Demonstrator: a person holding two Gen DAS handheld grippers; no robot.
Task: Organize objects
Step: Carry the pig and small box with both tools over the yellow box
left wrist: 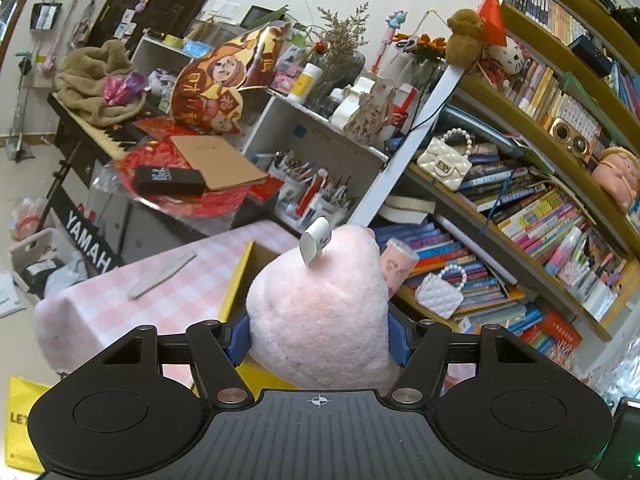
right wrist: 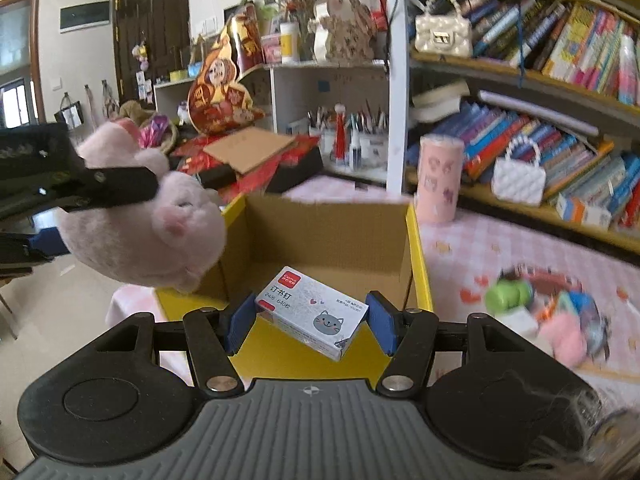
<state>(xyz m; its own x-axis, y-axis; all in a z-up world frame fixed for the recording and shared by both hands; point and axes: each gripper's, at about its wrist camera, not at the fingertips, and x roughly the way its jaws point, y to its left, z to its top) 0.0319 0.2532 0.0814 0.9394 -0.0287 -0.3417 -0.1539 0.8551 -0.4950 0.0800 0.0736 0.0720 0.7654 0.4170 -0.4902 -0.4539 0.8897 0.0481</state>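
My left gripper is shut on a pink plush pig, which fills the space between its blue pads; a white tag sticks up from the toy. In the right wrist view the same pig hangs at the left, above the near-left corner of the box, clamped by the left gripper's black fingers. My right gripper is shut on a small silver staple box with a grey cat face, held tilted over an open cardboard box with yellow rims.
The box stands on a table with a pink checked cloth. A pink cylinder stands behind the box. A heap of small toys lies at the right. Bookshelves fill the right; a keyboard piano stands at the left.
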